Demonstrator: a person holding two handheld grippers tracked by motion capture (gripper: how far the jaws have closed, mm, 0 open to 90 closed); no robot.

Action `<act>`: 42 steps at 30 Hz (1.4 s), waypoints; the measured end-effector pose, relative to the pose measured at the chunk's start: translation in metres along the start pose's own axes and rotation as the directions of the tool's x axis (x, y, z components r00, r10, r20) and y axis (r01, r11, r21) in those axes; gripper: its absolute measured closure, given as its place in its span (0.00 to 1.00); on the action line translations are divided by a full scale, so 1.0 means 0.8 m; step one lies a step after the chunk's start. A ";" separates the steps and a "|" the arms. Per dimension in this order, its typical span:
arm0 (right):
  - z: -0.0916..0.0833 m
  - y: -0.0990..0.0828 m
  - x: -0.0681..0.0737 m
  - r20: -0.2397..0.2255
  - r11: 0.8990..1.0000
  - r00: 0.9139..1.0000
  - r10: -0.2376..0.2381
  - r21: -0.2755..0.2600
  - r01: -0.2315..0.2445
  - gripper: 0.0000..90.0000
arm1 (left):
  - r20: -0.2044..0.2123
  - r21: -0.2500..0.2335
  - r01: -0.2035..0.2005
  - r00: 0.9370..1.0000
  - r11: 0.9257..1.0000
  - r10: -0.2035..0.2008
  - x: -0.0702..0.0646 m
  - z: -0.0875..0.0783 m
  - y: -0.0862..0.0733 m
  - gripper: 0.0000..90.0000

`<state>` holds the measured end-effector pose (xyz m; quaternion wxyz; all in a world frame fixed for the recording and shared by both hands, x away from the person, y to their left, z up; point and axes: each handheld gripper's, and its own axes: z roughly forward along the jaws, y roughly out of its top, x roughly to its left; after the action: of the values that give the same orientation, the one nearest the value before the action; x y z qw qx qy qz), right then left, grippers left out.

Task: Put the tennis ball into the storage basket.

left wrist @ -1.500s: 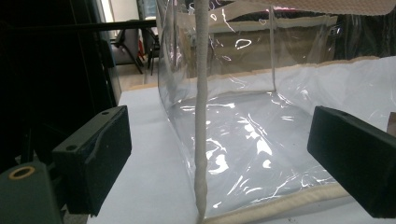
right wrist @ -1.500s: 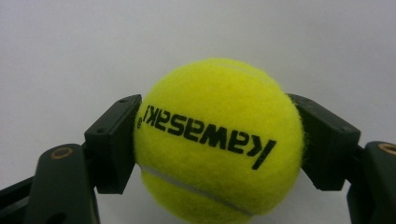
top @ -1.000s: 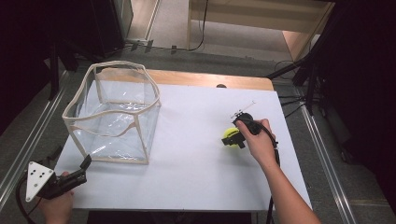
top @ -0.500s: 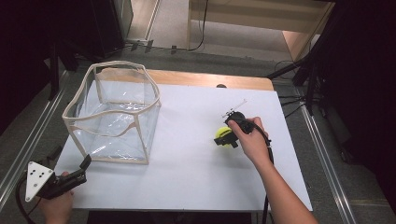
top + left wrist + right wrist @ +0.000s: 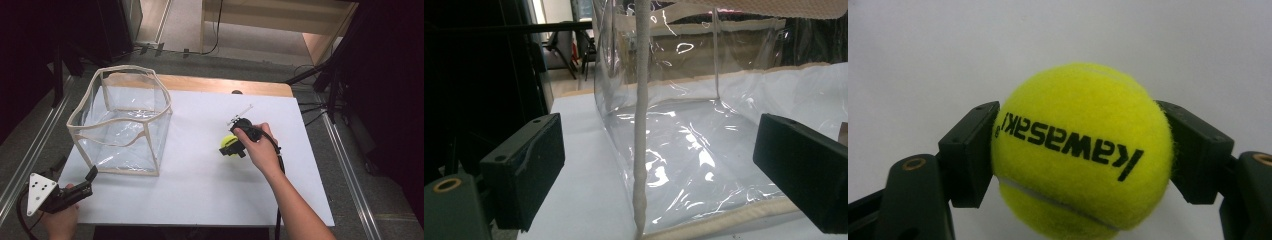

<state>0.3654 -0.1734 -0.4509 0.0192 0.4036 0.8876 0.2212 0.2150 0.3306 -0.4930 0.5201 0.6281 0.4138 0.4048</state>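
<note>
The right gripper (image 5: pixel 231 145) has its jaws clamped on the ball (image 5: pixel 1080 150) at centre right of the high view, over the table (image 5: pixel 200 190). Light, fuzzy and springy, it should hold best gripped across its widest part. The left gripper (image 5: pixel 664 165), jaws wide apart, faces the bag (image 5: pixel 122 122) at lower left

Work surface: a white tabletop (image 5: pixel 200 185), rectangular, with a strip of bare wood (image 5: pixel 225 85) exposed along its far edge. Standing directly on it at the left: one clear plastic bag (image 5: pixel 120 125) with cream trim, upright, mouth open. A small dark spot (image 5: pixel 237 92) sits at the far edge.
</note>
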 end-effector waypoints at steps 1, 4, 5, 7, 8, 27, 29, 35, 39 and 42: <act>0.001 0.002 0.002 -0.006 1.000 1.000 -0.009 -0.004 0.009 0.25 | -0.001 0.000 -0.001 1.000 1.000 0.001 0.000 0.000 0.000 0.08; 0.004 0.007 0.008 -0.016 1.000 1.000 -0.019 0.000 0.019 0.25 | -0.001 0.000 0.000 1.000 1.000 0.000 0.000 0.000 0.000 0.08; 0.005 0.009 0.010 -0.018 1.000 0.999 -0.030 -0.001 0.030 0.25 | 0.000 0.000 0.000 1.000 1.000 0.000 0.000 0.000 0.000 0.08; 0.006 0.012 0.014 -0.014 1.000 0.999 -0.030 0.001 0.030 0.25 | 0.000 0.000 0.000 1.000 1.000 0.000 0.000 0.000 0.000 0.08; 0.006 0.013 0.016 -0.020 0.999 0.999 -0.035 0.001 0.035 0.25 | 0.000 0.000 -0.001 1.000 1.000 0.001 0.000 0.000 0.000 0.08; 0.020 0.043 0.051 -0.047 0.992 0.991 -0.123 0.010 0.124 0.25 | 0.001 0.001 0.000 1.000 1.000 0.000 0.000 0.000 0.000 0.08; 0.021 0.045 0.054 -0.051 0.991 0.990 -0.131 0.009 0.131 0.25 | 0.001 0.000 0.000 1.000 1.000 0.000 0.000 0.000 0.000 0.08; 0.024 0.054 0.065 -0.059 0.988 0.987 -0.152 0.008 0.153 0.25 | 0.000 0.001 0.000 1.000 1.000 0.000 0.000 0.000 0.000 0.08; 0.026 0.058 0.072 -0.061 0.986 0.985 -0.163 0.014 0.164 0.25 | 0.000 0.000 0.001 1.000 1.000 -0.001 0.000 0.000 0.000 0.08; 0.028 0.061 0.076 -0.064 0.985 0.983 -0.171 0.011 0.172 0.25 | 0.000 0.001 0.001 1.000 1.000 -0.001 0.000 0.000 0.000 0.08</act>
<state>0.3639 -0.0925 -0.4426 0.0068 0.3188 0.9209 0.2242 0.2152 0.3306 -0.4929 0.5200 0.6279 0.4145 0.4043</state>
